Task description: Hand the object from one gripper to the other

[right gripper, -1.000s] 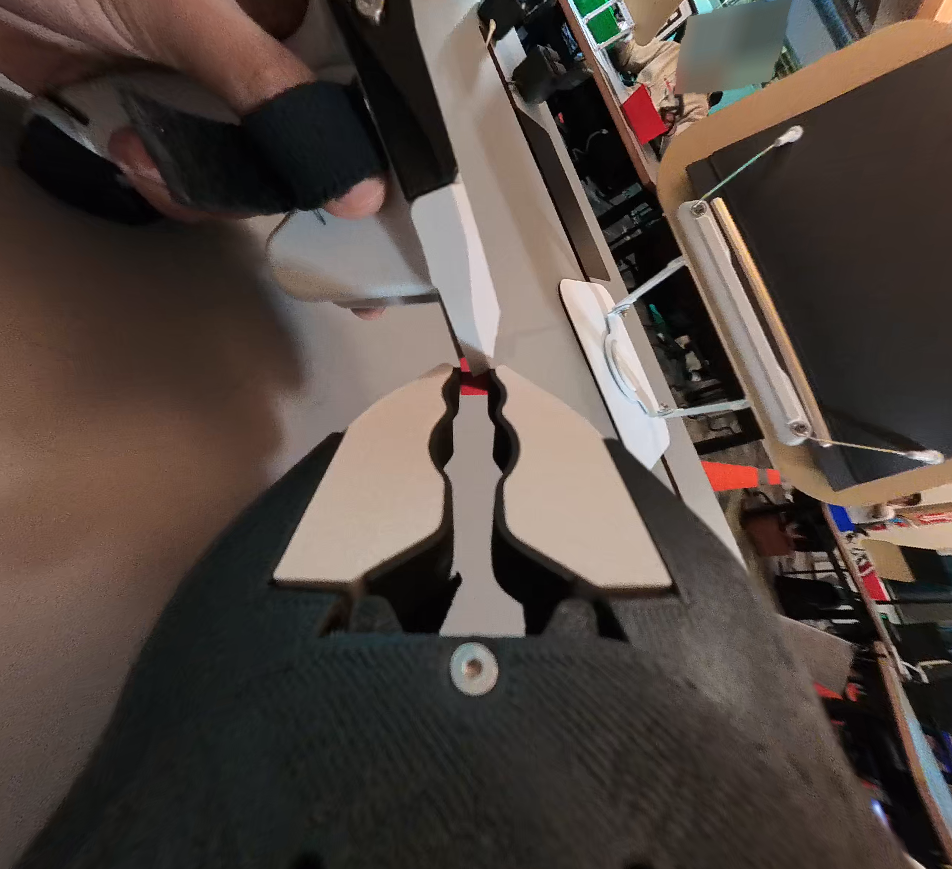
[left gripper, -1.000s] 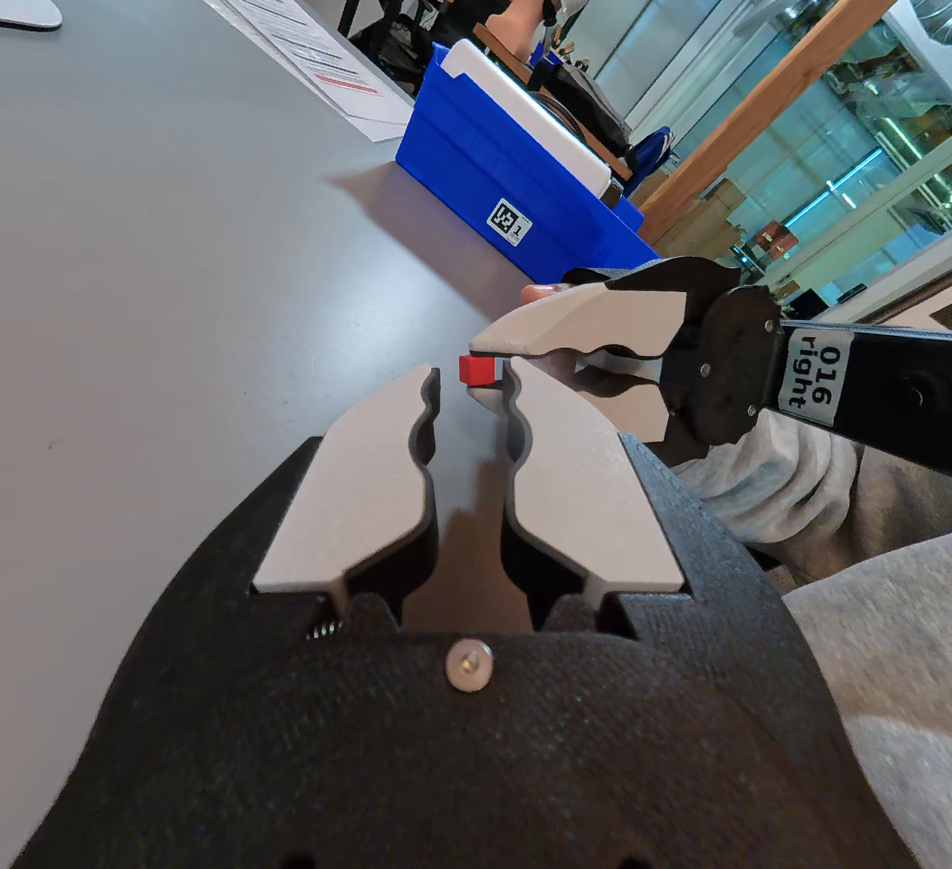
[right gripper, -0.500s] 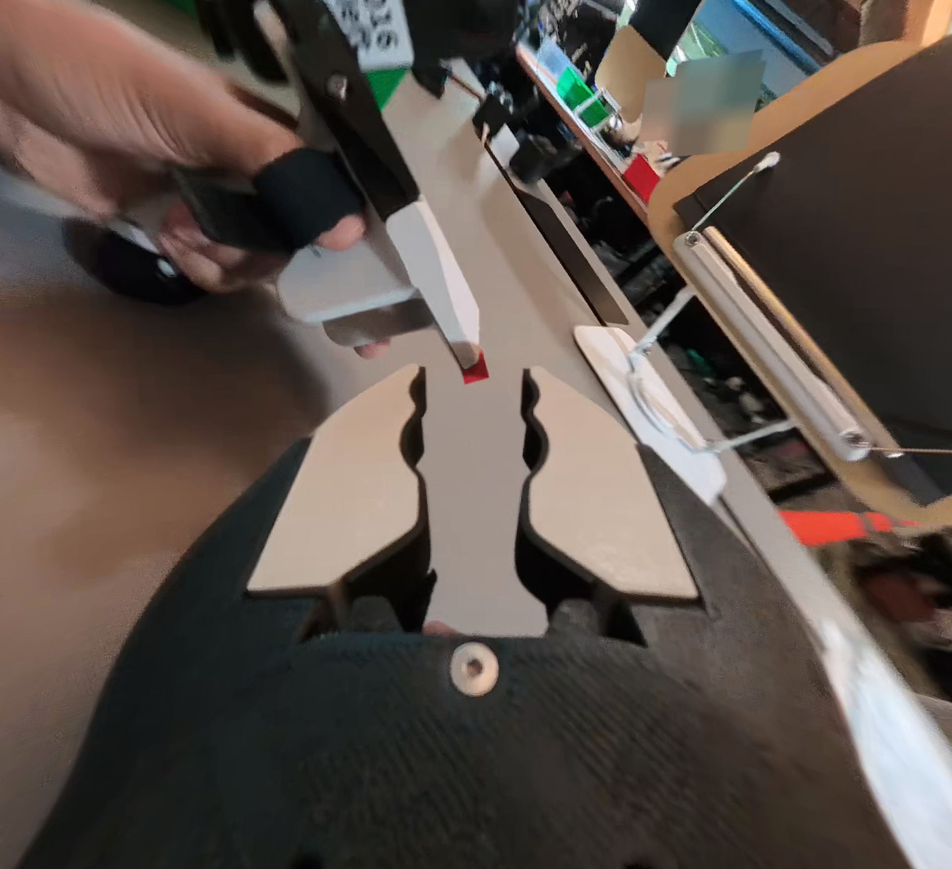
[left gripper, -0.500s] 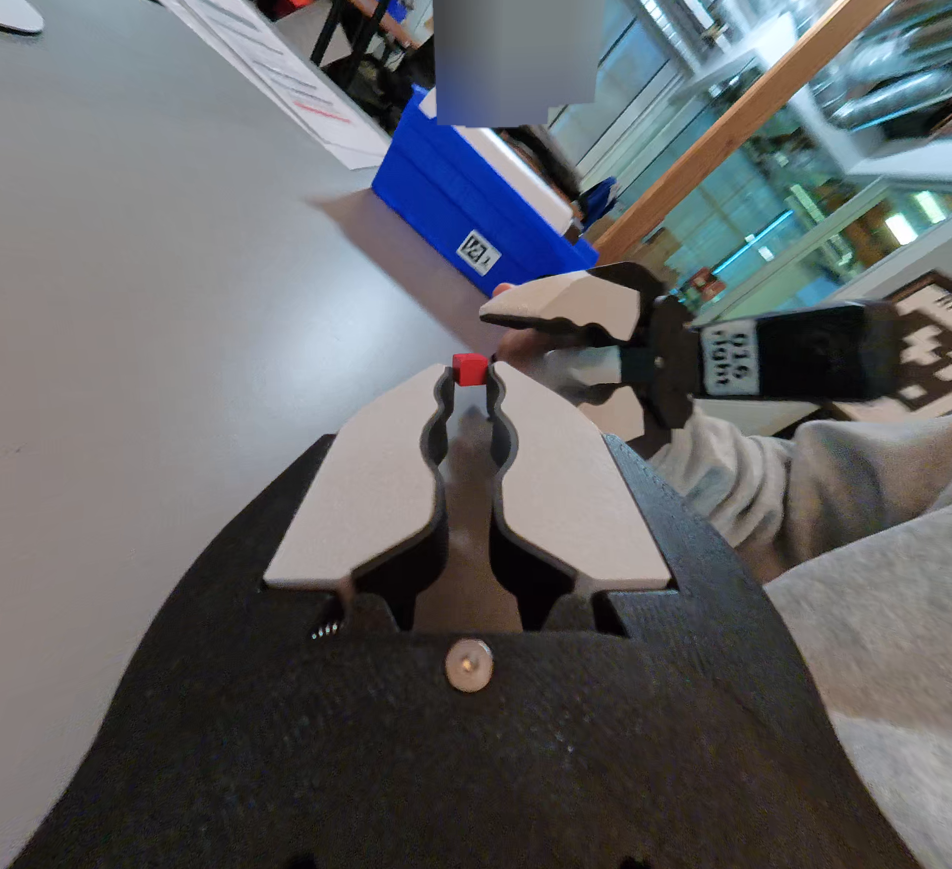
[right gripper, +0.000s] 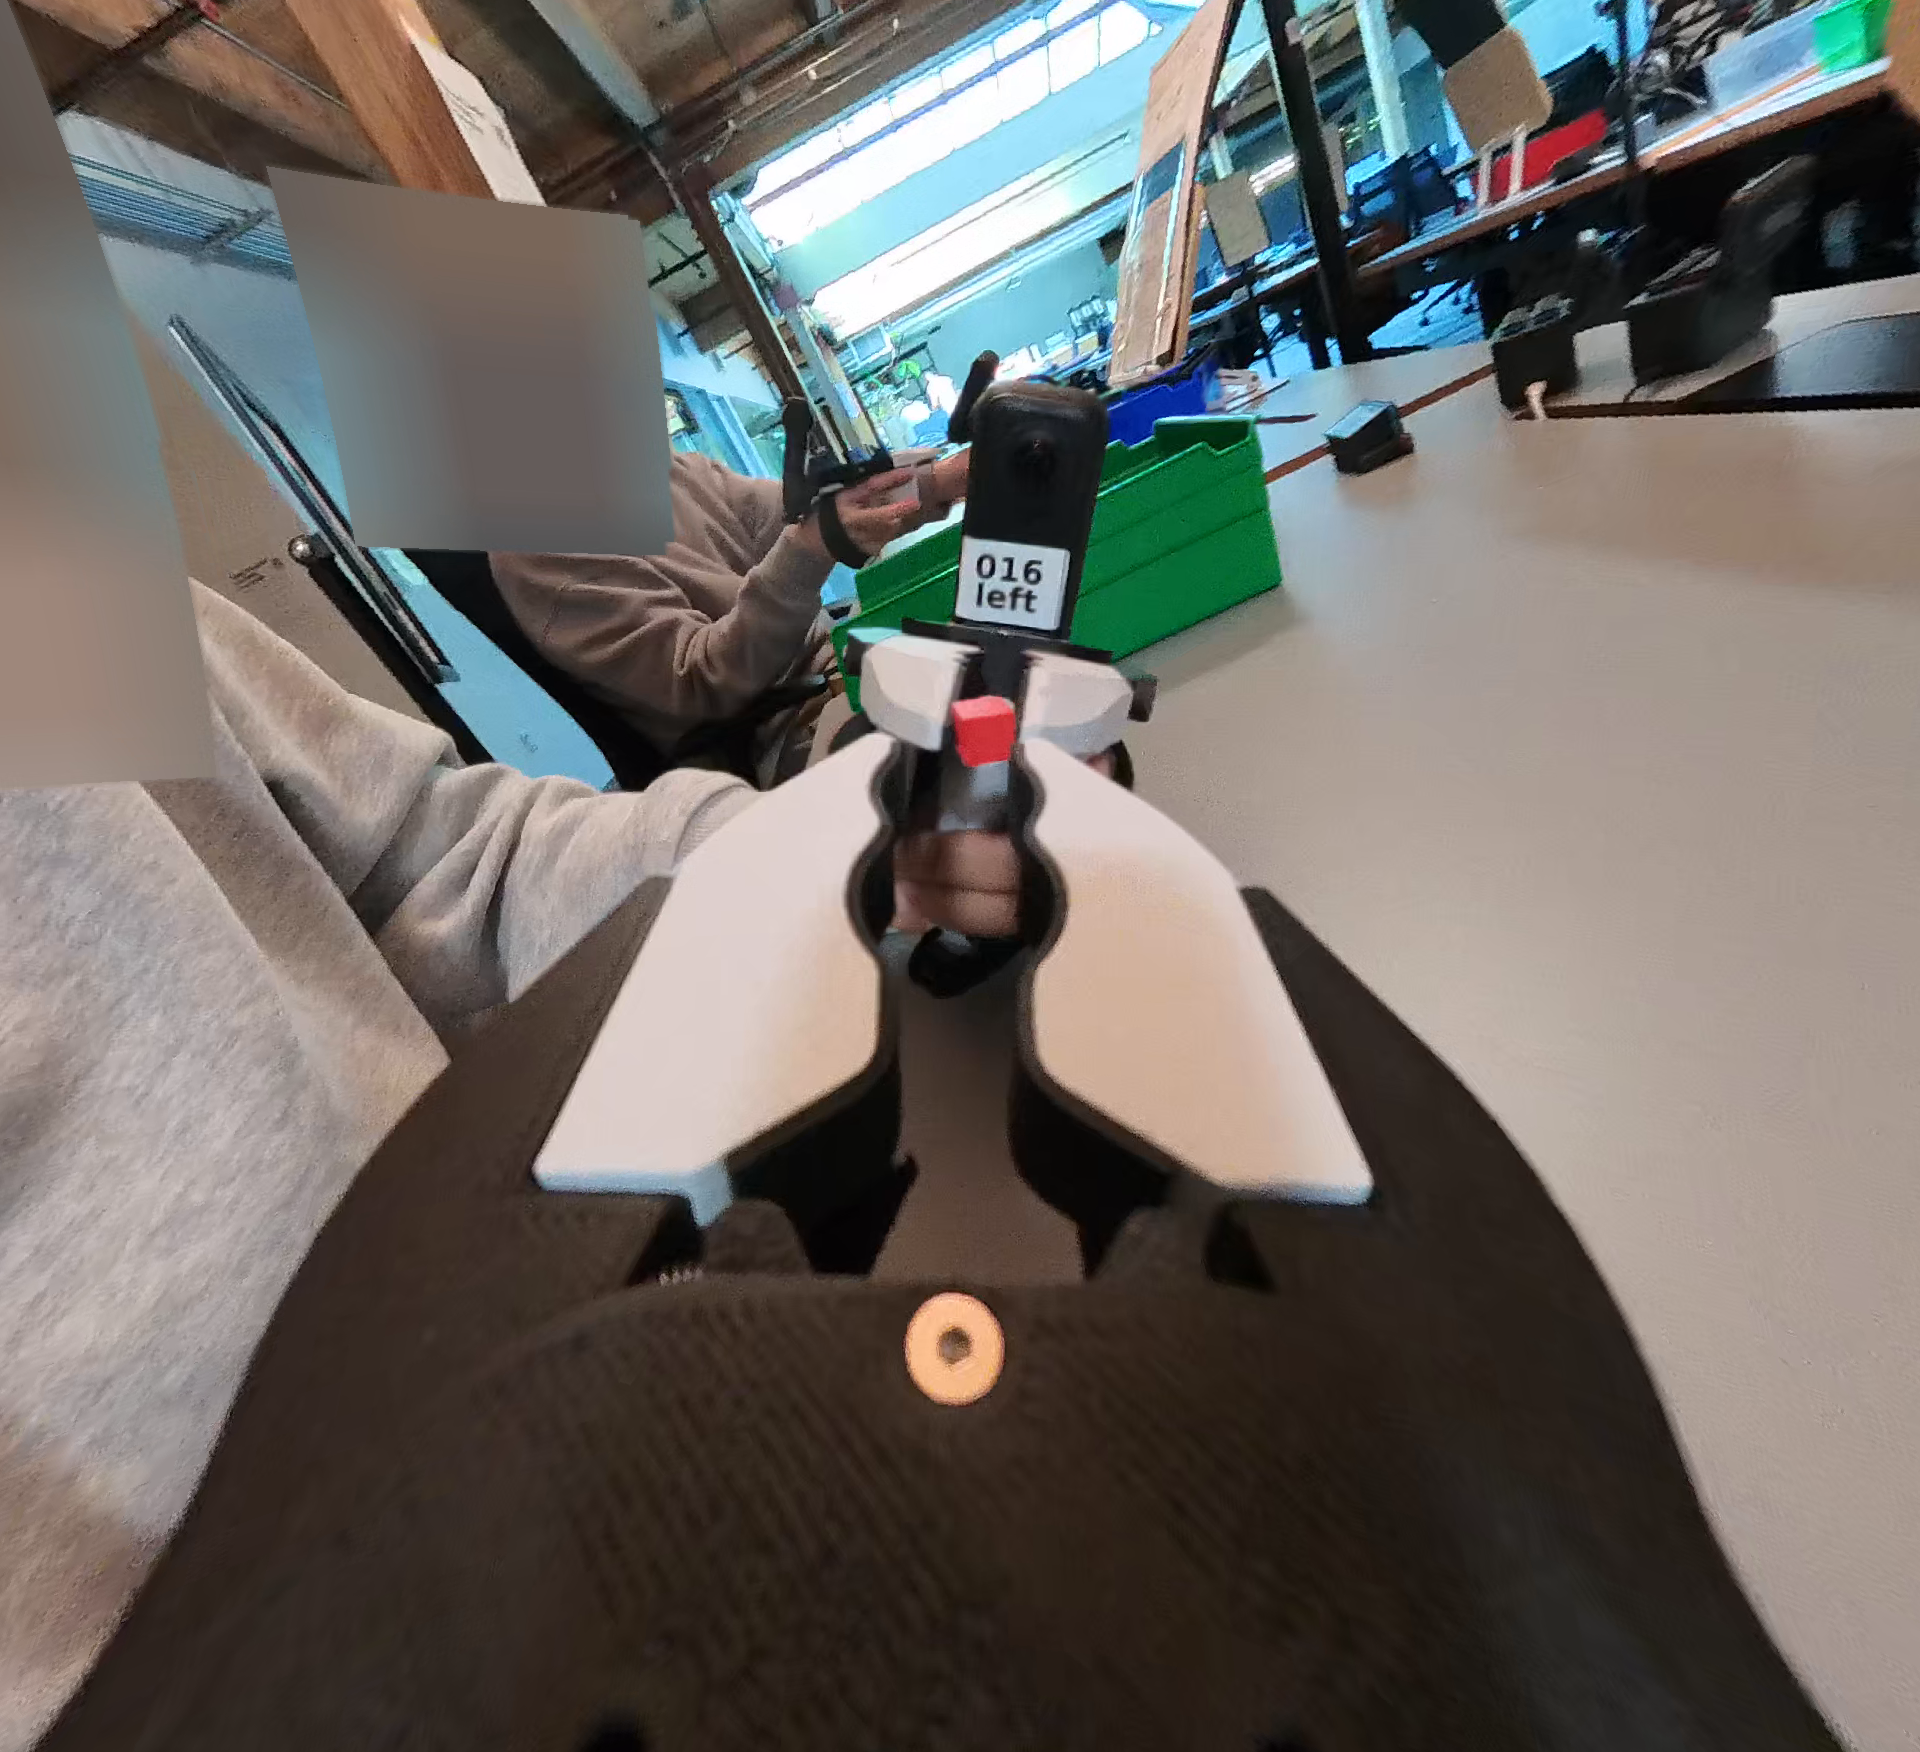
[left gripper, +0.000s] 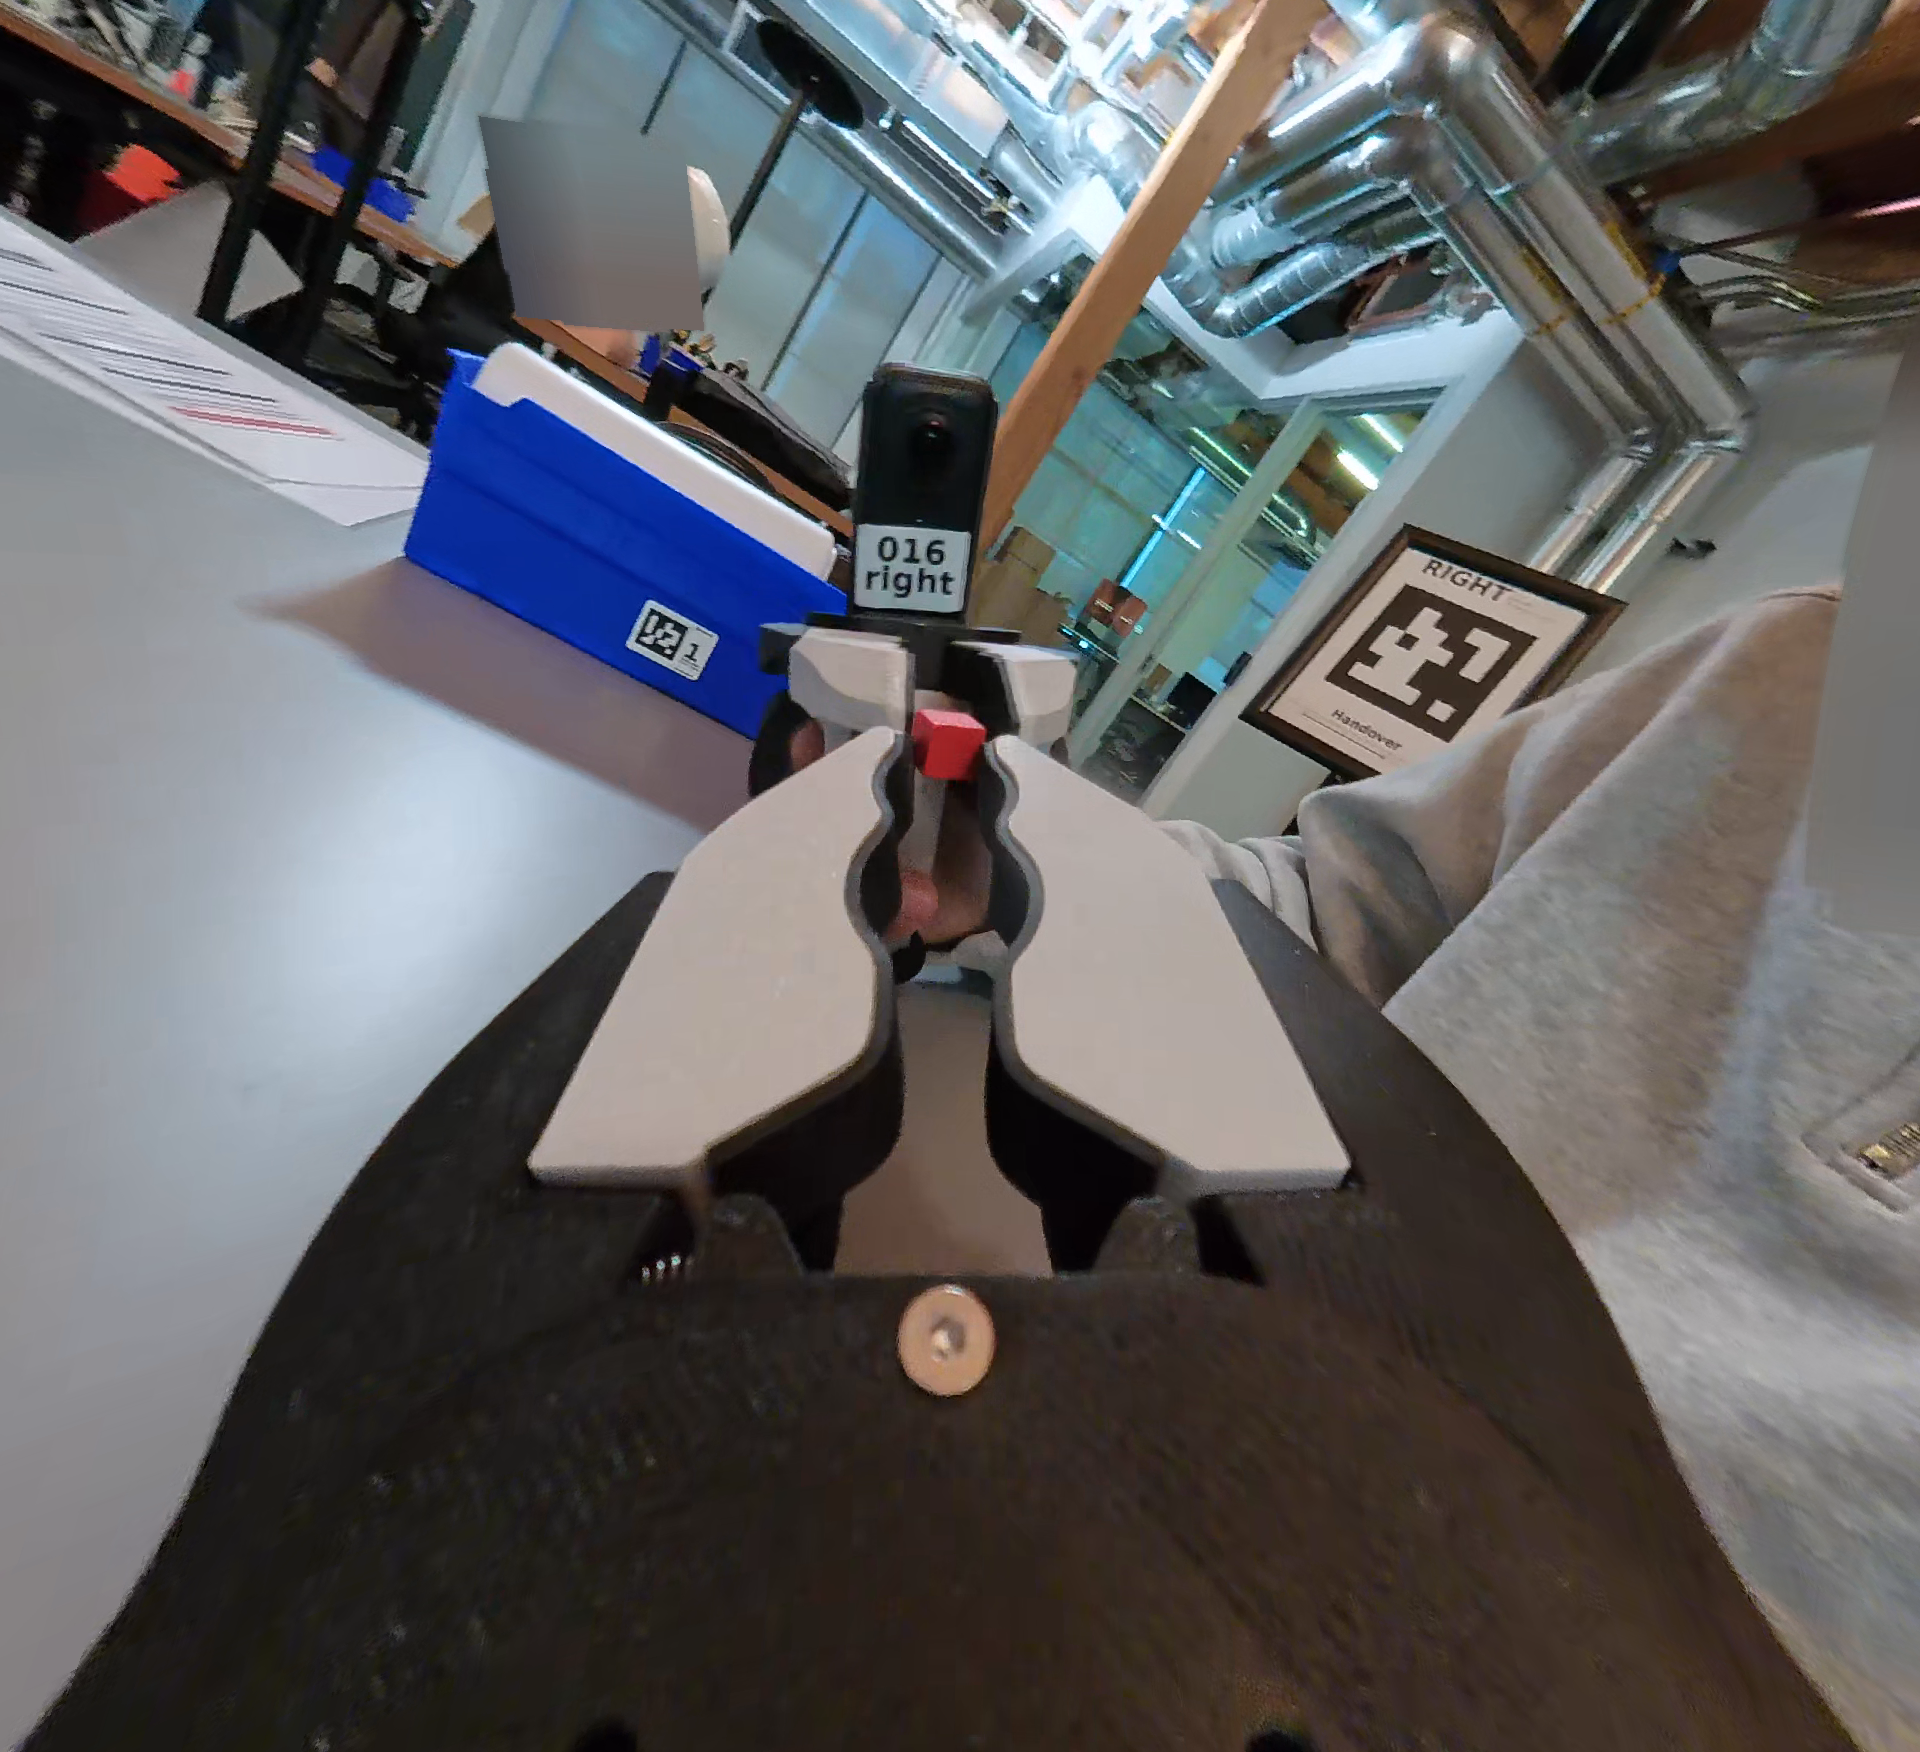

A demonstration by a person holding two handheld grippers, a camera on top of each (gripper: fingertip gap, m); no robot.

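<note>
A small red cube (left gripper: 948,744) sits between the fingertips of my left gripper (left gripper: 945,757), which is shut on it and holds it up above the grey table (left gripper: 260,871). My right gripper (left gripper: 940,686) faces it head-on just beyond the cube, with its jaws apart. In the right wrist view my right gripper (right gripper: 956,762) is open, and the cube (right gripper: 982,731) shows just past its tips, between the fingers of the left gripper (right gripper: 987,700). A hand shows behind each far gripper.
A blue bin (left gripper: 582,539) and a paper sheet (left gripper: 156,383) lie on the table to the left. A framed marker board (left gripper: 1423,653) stands at the right. A green bin (right gripper: 1164,539), small black boxes (right gripper: 1366,440) and a seated person (right gripper: 675,601) are behind. Both grippers' tips are close together, under 4 cm apart.
The right gripper let go of the cube and the left gripper shut on it. Both grippers then rose off the table and turned to face each other, the cube staying in the left one.
</note>
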